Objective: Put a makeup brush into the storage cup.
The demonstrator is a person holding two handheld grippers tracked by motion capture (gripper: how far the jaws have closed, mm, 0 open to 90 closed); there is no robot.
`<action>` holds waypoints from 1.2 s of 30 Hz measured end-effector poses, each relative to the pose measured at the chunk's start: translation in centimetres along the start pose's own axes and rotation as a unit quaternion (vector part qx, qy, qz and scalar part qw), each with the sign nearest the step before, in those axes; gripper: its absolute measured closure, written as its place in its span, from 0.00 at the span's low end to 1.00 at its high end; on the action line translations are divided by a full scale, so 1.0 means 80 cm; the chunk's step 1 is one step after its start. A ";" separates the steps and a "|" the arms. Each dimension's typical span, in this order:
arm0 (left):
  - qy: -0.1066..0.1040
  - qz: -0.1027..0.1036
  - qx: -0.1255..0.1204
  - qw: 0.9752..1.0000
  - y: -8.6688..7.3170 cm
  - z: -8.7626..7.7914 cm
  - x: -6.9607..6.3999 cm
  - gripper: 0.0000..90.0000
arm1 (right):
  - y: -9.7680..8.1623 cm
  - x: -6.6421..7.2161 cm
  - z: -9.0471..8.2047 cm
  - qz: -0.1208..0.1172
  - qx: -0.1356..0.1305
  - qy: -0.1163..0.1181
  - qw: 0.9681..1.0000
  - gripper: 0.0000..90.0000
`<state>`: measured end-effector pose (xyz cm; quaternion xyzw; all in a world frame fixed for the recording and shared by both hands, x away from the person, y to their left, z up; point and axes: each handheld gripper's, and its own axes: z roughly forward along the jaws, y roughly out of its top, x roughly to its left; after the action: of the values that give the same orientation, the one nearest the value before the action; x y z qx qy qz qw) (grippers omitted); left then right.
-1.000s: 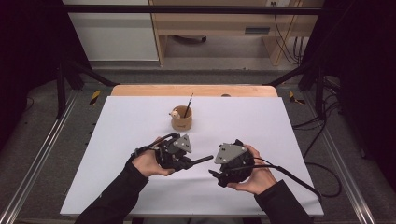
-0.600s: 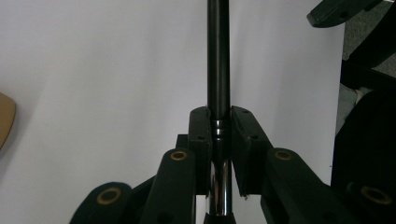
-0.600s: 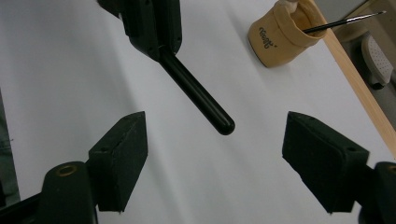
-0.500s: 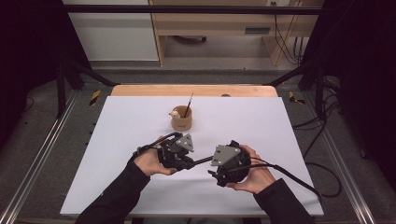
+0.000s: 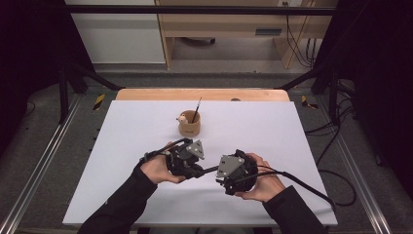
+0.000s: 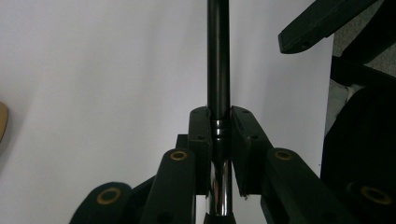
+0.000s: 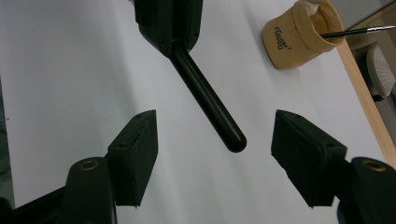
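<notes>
White table (image 5: pixel 272 131): left hand-held gripper (image 6: pixel 219 135) clamps black pen (image 6: pixel 218 60); right hand-held gripper (image 7: pixel 215 154) closing, apart.

- The cup (image 5: pixel 189 125) stands on the tabletop (image 5: pixel 122 146), toward its far edge and near the middle of its width.
- A brush (image 5: pixel 196 110) stands in the cup, leaning right.
- The left tongs (image 5: pixel 197 171) and right tongs (image 5: pixel 220 171) lie nearer the person than the cup, side by side and facing each other.
- A pen (image 7: pixel 208 102) runs from the left tongs rightward; its free end lies between the jaws of the right tongs, touching neither.
- Both hover just above the tabletop.
</notes>
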<state>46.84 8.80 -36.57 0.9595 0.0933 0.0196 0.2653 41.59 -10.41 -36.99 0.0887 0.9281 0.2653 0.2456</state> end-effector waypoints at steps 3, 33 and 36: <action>0.000 0.001 0.001 1.000 0.002 -0.001 -0.002 0.87 | 0.001 0.002 0.002 -0.011 0.003 0.001 1.000 0.38; -0.011 0.012 0.000 1.000 0.011 0.003 -0.013 0.87 | 0.003 0.010 0.015 -0.066 0.013 0.016 0.998 0.64; -0.012 0.016 0.003 1.000 0.012 0.004 -0.013 0.87 | 0.002 0.011 0.016 -0.067 0.017 0.014 0.997 0.69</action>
<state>45.97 7.64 -36.34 0.9618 0.0749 0.0119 0.2629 41.47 -9.44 -38.17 0.0265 0.9398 0.2334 0.2480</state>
